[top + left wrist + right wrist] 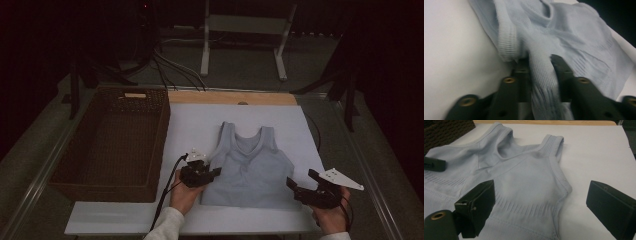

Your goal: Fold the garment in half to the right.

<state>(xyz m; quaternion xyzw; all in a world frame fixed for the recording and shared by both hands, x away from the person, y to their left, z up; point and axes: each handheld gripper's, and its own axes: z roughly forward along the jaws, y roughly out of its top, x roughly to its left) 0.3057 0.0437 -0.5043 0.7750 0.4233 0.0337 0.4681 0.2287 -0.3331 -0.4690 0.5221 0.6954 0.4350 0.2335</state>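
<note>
Left fingers [540, 72] pinch the tank top's [250, 167] side edge; right fingers [541, 207] apart, straddling its other edge.

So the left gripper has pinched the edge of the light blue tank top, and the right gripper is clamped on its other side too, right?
Not quite. The left gripper has indeed pinched a fold of the light blue tank top, but the right gripper is not clamped on it: the right gripper view shows its jaws standing wide apart, with the top's side edge and bare white table between them.
</note>
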